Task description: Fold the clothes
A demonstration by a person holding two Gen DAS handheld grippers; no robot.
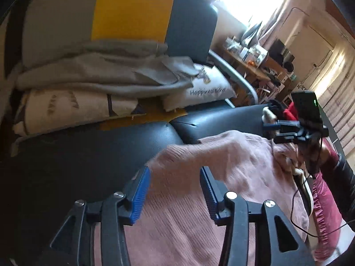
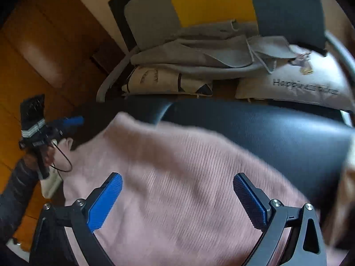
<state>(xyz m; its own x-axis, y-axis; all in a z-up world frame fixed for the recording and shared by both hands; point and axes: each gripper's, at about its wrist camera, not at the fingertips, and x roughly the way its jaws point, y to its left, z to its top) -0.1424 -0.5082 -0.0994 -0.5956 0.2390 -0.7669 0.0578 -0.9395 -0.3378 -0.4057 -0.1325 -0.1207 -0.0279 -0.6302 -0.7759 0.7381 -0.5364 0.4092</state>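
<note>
A pink ribbed knit garment (image 1: 213,177) lies spread on a black leather seat (image 1: 88,155); it also fills the right wrist view (image 2: 177,188). My left gripper (image 1: 175,190) is open, its blue pads on either side of the garment's far edge, nothing clamped. My right gripper (image 2: 177,199) is open wide above the middle of the garment. The right gripper also shows at the right of the left wrist view (image 1: 273,130), over the garment's far side. The left gripper shows at the left of the right wrist view (image 2: 73,120), at the garment's corner.
A pile of grey folded clothes (image 1: 99,75) rests on printed cushions (image 1: 206,90) behind the seat, against a grey, yellow and dark blue backrest (image 1: 133,11). A cluttered wooden desk (image 1: 261,62) stands by a bright window. A wooden floor (image 2: 33,55) lies to the left.
</note>
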